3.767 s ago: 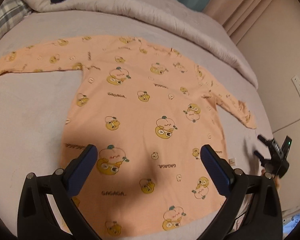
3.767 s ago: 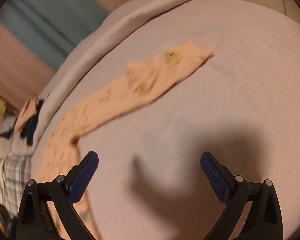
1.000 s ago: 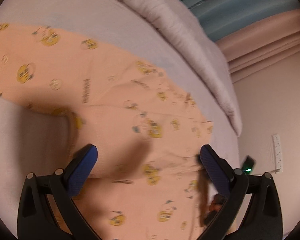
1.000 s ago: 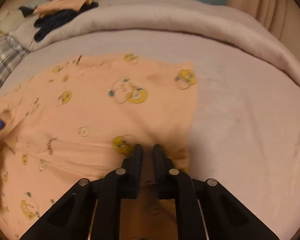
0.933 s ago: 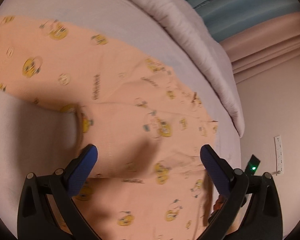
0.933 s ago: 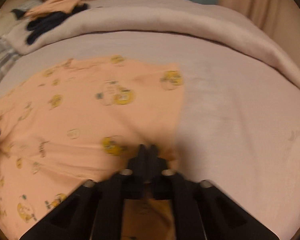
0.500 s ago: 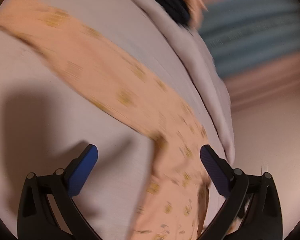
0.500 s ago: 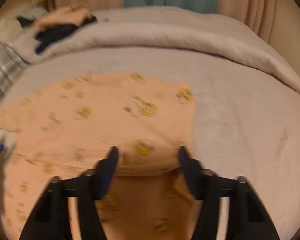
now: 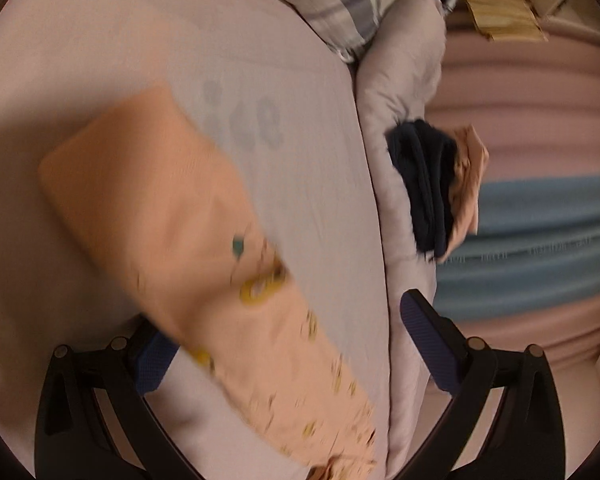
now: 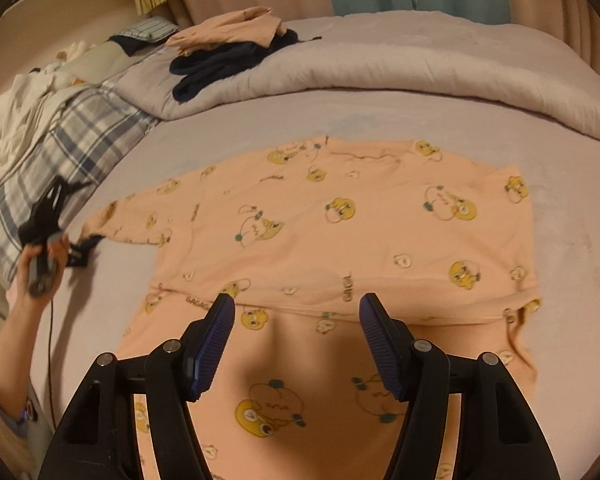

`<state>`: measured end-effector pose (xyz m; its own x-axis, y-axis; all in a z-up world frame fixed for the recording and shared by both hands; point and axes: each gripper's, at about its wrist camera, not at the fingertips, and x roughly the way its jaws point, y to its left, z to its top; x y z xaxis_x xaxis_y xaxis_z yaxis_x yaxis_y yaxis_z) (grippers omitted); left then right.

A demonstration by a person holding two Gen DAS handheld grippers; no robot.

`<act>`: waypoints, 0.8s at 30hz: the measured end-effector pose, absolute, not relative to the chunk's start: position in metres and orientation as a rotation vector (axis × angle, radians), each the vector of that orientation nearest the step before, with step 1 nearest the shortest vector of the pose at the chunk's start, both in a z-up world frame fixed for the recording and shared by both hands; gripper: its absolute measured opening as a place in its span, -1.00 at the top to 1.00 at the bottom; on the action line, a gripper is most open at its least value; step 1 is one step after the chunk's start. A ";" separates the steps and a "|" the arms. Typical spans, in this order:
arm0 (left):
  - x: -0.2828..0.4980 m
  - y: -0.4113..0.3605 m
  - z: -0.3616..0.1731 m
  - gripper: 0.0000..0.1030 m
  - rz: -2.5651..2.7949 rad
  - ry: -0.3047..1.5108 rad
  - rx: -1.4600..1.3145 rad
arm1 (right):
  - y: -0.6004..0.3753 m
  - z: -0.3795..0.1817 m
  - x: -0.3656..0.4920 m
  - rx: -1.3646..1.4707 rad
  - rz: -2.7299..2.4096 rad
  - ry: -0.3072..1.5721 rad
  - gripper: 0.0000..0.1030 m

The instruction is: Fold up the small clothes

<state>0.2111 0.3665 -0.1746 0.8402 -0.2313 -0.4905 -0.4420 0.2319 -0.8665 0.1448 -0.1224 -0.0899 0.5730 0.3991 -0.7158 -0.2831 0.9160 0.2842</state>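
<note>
A peach long-sleeved child's top with yellow cartoon prints (image 10: pixel 340 232) lies flat on the lilac bed sheet (image 10: pixel 572 240); its right side is folded in over the body. My right gripper (image 10: pixel 296 332) is open and empty, hovering over the fold's edge. In the left wrist view my left gripper (image 9: pixel 288 344) is open around the top's left sleeve (image 9: pixel 160 216), which stretches away across the sheet; the view is blurred. In the right wrist view the left gripper (image 10: pixel 72 244) sits at the sleeve cuff at the left.
A rolled lilac duvet (image 10: pixel 420 64) runs along the far side, with folded dark blue and peach clothes (image 10: pixel 228 48) on it. A plaid pillow (image 10: pixel 60 148) and white bedding lie at the left. Curtains hang behind the bed.
My right gripper has opened, let go of the folded-over side and pulled back. My left gripper has swung left from the body of the top out to the left sleeve.
</note>
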 end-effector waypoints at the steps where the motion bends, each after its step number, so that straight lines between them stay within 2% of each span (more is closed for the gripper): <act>1: 0.212 0.366 -0.175 -0.97 0.169 0.595 -1.365 | -0.121 -0.091 0.145 0.140 0.402 0.876 -0.26; 4: 0.213 0.372 -0.170 -0.84 0.218 0.586 -1.375 | -0.122 -0.094 0.142 0.128 0.392 0.879 -0.26; 5: 0.212 0.370 -0.167 -0.59 0.246 0.607 -1.336 | -0.124 -0.095 0.142 0.128 0.390 0.879 -0.26; 6: 0.214 0.365 -0.169 -0.04 0.266 0.626 -1.307 | -0.125 -0.096 0.141 0.131 0.388 0.878 -0.26; 7: 0.214 0.363 -0.171 0.25 0.281 0.652 -1.281 | -0.126 -0.097 0.141 0.133 0.384 0.879 -0.26; 8: 0.215 0.360 -0.175 0.78 0.285 0.691 -1.268 | -0.128 -0.097 0.141 0.138 0.381 0.881 -0.26; 9: 0.215 0.358 -0.181 0.93 0.278 0.715 -1.271 | -0.130 -0.098 0.141 0.147 0.377 0.883 -0.26; 12: 0.212 0.348 -0.169 0.94 0.288 0.702 -1.161 | -0.134 -0.100 0.139 0.164 0.371 0.884 -0.26; 15: 0.214 0.317 -0.130 0.95 0.238 0.685 -0.951 | -0.139 -0.100 0.135 0.172 0.367 0.878 -0.26; 19: 0.219 0.246 -0.075 0.94 0.087 0.655 -0.701 | -0.152 -0.101 0.131 0.229 0.359 0.875 -0.26; 24: 0.224 0.151 -0.049 0.94 -0.101 0.666 -0.542 | -0.168 -0.099 0.123 0.300 0.349 0.856 -0.26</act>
